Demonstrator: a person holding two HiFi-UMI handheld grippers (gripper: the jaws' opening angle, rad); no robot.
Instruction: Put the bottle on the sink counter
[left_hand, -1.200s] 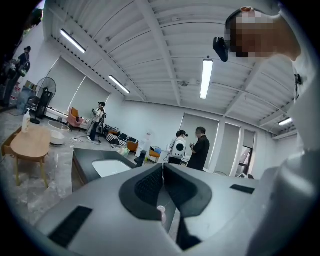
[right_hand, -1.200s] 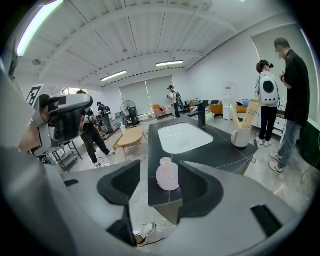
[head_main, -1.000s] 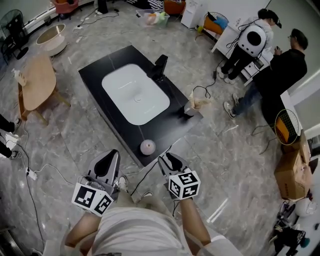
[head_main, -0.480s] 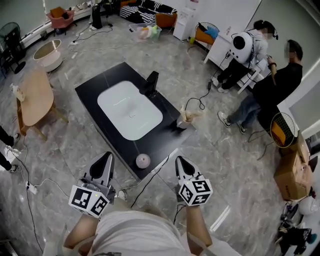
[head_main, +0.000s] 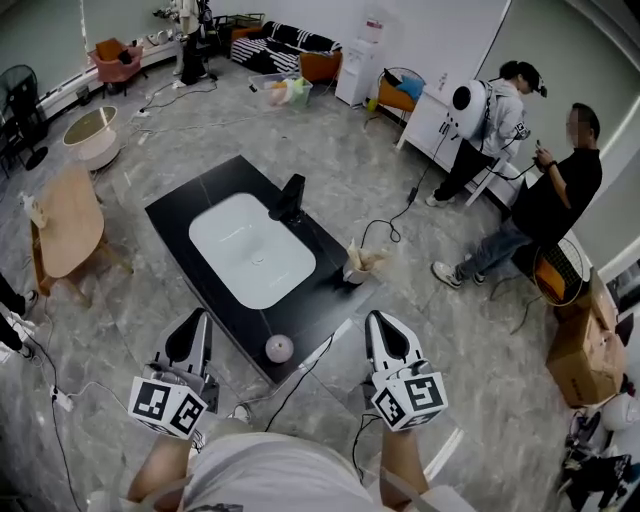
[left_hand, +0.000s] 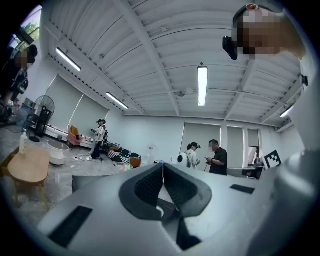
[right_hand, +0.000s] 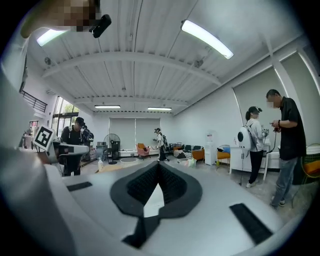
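Observation:
A small clear bottle (head_main: 31, 211) stands on the round wooden table (head_main: 68, 225) at the left; it also shows as the bottle (left_hand: 22, 142) in the left gripper view and the bottle (right_hand: 100, 164) in the right gripper view. The black sink counter (head_main: 322, 300) with a white basin (head_main: 250, 262) and a black faucet (head_main: 290, 199) lies ahead. My left gripper (head_main: 197, 328) and right gripper (head_main: 381, 326) hover near the counter's near corner, both shut and empty, far from the bottle. Both pairs of jaws meet tip to tip: left gripper (left_hand: 162, 167), right gripper (right_hand: 159, 165).
A pale round object (head_main: 279, 348) and a paper bag (head_main: 358, 264) sit on the counter. Cables (head_main: 300, 375) trail over the marble floor. Two people (head_main: 540, 200) stand at the right, near cardboard boxes (head_main: 585, 350). A low round stool (head_main: 90, 135) stands at the far left.
The head view has tilted up and more of the room shows. The two grippers have drawn apart, the right one moving right, and it looks closed now.

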